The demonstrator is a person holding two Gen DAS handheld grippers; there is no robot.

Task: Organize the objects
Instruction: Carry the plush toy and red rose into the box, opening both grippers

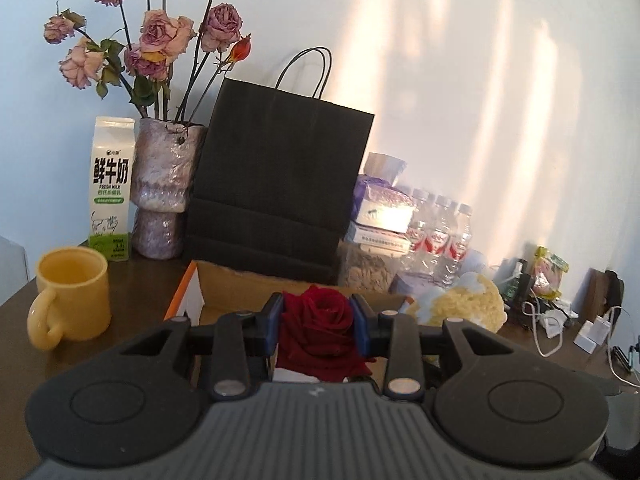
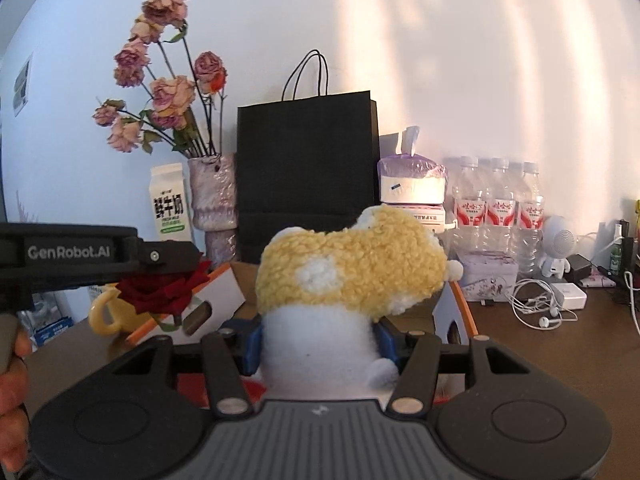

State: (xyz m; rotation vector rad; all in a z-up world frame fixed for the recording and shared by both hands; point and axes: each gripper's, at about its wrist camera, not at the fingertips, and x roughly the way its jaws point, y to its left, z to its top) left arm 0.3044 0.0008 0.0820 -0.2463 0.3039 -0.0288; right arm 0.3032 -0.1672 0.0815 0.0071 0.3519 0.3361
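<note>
Left gripper (image 1: 318, 326): jaws partly closed, blue pads clamped on a red rose (image 1: 320, 332) at the bloom's sides, held above the open cardboard box (image 1: 224, 280). Petals are soft and bruise easily; it's light, so minimal squeeze; a stem or base grip would be safer, but neither is clearly visible.

Right gripper (image 2: 320, 344): jaws about half open, closed on the white body of a plush toy (image 2: 344, 276), yellow fuzzy head above the pads. Light, squashy, non-slip; the body grip looks fine, though the head may flop.

Box sits just ahead of both, walls low, opening clear. Yellow mug (image 1: 70, 300) near the box's left edge. Behind: black paper bag (image 1: 280, 184), milk carton (image 1: 110, 188), vase of dried roses (image 1: 164, 188): tippy, keep off. Right: water bottles (image 2: 496, 208), cables (image 2: 536, 304). Best open room is above the box.
</note>
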